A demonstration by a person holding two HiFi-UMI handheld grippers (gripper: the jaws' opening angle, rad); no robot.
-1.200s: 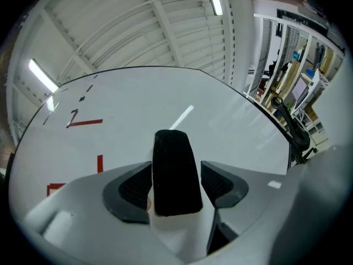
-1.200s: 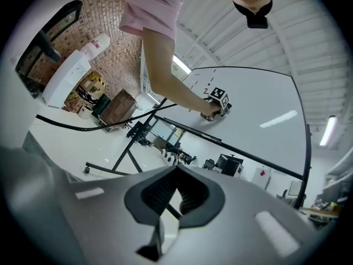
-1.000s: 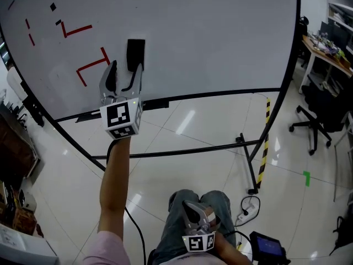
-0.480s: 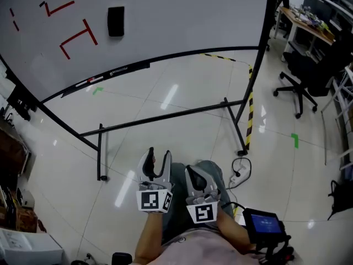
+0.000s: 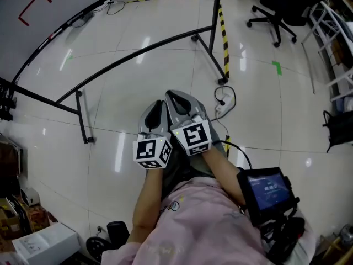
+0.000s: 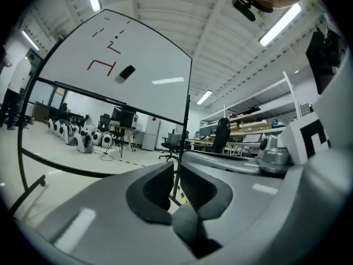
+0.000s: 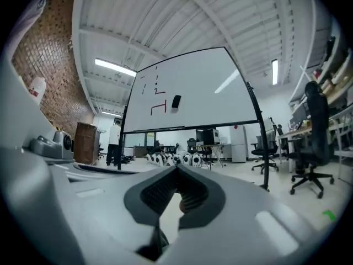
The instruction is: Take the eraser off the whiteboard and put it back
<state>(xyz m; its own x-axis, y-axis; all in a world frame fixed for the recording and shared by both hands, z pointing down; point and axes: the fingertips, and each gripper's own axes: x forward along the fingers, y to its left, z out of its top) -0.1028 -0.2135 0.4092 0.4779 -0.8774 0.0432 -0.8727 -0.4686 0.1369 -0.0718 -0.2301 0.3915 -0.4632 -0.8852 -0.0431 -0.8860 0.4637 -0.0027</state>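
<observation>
Pale glossy floor tiles (image 5: 165, 54) run out under the whiteboard (image 6: 143, 54) on its black stand. The eraser (image 6: 127, 72) sits on the board just right of a red bracket mark (image 6: 102, 65), well apart from both tools. The person holds the left gripper (image 5: 156, 106) and right gripper (image 5: 177, 96) side by side above the lap. The left jaws have just been closing and are all but together, nothing between them; the right jaws are closed and empty.

From the head: looking steeply down over the tiled floor (image 5: 165, 54), whiteboard (image 5: 33, 15) cut off at upper left. In both gripper views: low, level, close behind own fingers (image 6: 146, 195), facing across the room. Shared: that whiteboard, far off, in the upper half.
</observation>
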